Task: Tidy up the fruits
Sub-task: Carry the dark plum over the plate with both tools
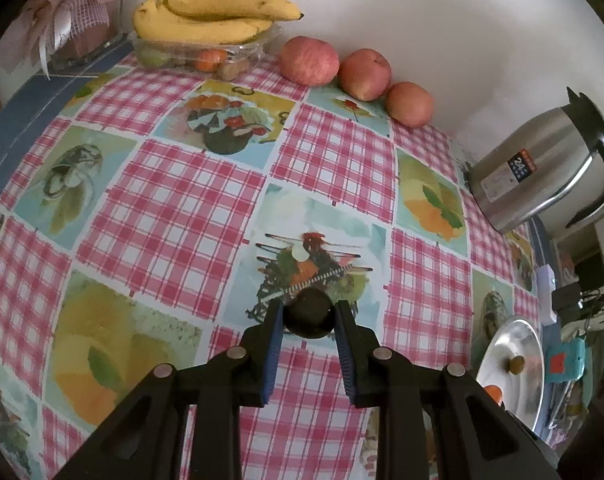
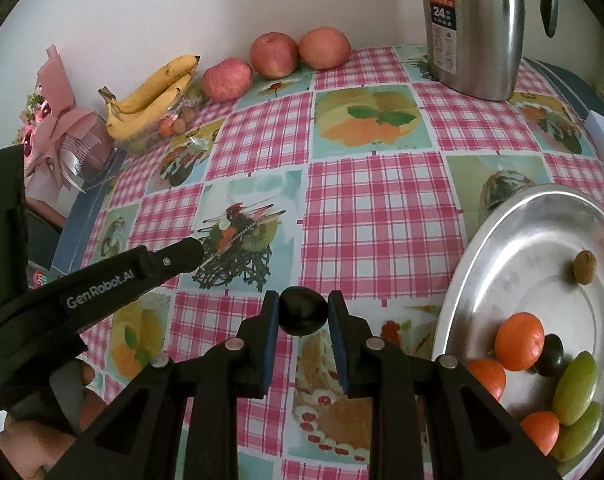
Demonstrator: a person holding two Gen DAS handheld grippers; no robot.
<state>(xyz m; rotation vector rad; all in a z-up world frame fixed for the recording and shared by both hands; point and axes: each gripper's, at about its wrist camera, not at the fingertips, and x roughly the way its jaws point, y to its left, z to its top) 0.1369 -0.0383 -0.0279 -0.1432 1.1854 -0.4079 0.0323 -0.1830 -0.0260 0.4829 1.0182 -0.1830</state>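
Far left on the counter [image 2: 381, 208] there's a pink paper bouquet [image 2: 62, 120], then bananas [image 2: 154, 96] lying across a clear plastic tub [image 1: 198, 54] of small fruit, and three apples [image 2: 226, 80] lined up along the wall. All smooth, round, roll-happy stuff on a glossy checked plastic cloth.

Moving right: the left gripper [image 1: 307, 318] is clamped on a small dark plum [image 1: 307, 316], held off the cloth, blue ribbed pads pressing both sides. The right gripper [image 2: 303, 312] is closed on a second dark plum [image 2: 303, 310] the same way, near the middle of the counter and just left of the tray.

Right side has the steel kettle [image 2: 473, 28] at the far edge and the shiny round metal tray [image 2: 481, 240] nearer, already holding oranges [image 2: 519, 340], green grapes [image 2: 573, 388], another dark plum and a walnut-looking thing [image 2: 584, 267].

My guess is the step in hand is carrying both plums over to the tray. Plums are slick and a bit soft, so I'd keep the squeeze steady, not harder. Bring the right one in first so the two grippers don't tangle, lower it close to the tray floor before letting go, and aim for the bare patch at the far side. That tray is slippery and dished, so anything dropped from height will probably roll into the pile.
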